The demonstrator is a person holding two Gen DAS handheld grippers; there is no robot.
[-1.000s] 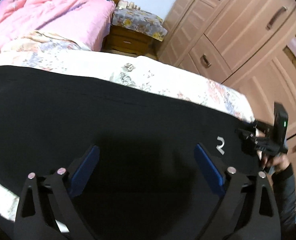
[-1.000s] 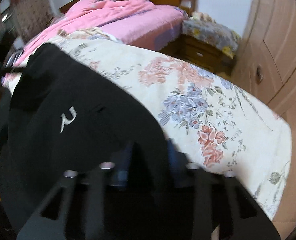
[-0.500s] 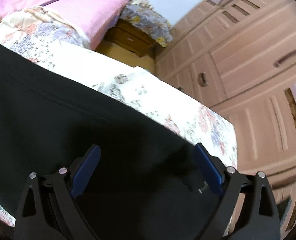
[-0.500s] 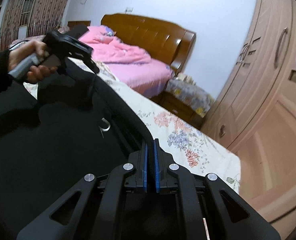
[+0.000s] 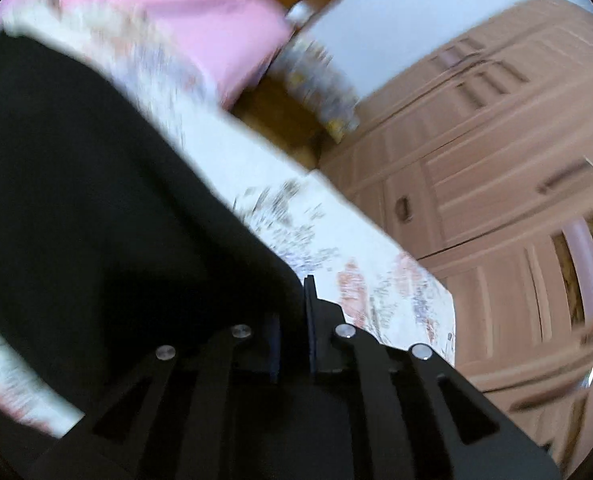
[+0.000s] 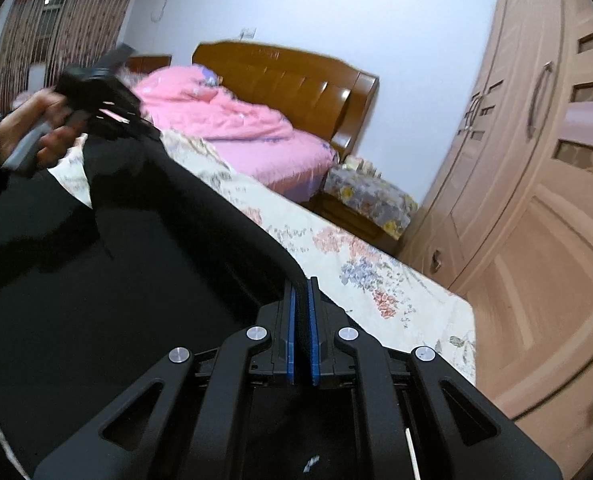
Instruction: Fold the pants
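Black pants (image 6: pixel 136 280) lie spread over a floral bed sheet (image 6: pixel 356 264). My right gripper (image 6: pixel 302 292) is shut on the pants' near edge, which rises in a fold to its blue pads. In the same view a hand (image 6: pixel 28 136) holds my left gripper (image 6: pixel 96 96) at the far left, with a corner of the pants pulled up to it. The blurred left wrist view shows the left gripper (image 5: pixel 296 300) with its jaws closing and the edge of the black pants (image 5: pixel 96 200) pinched between them.
A pink quilt (image 6: pixel 224 116) is heaped at the wooden headboard (image 6: pixel 288 76). A cloth-covered nightstand (image 6: pixel 368 200) stands between the bed and the tall wooden wardrobe (image 6: pixel 536 200) on the right. Curtains (image 6: pixel 56 20) hang at the far left.
The left gripper's jaws went from wide apart over the pants to closed on the pants' edge, and it rolled. The right gripper lifted its edge of the pants.
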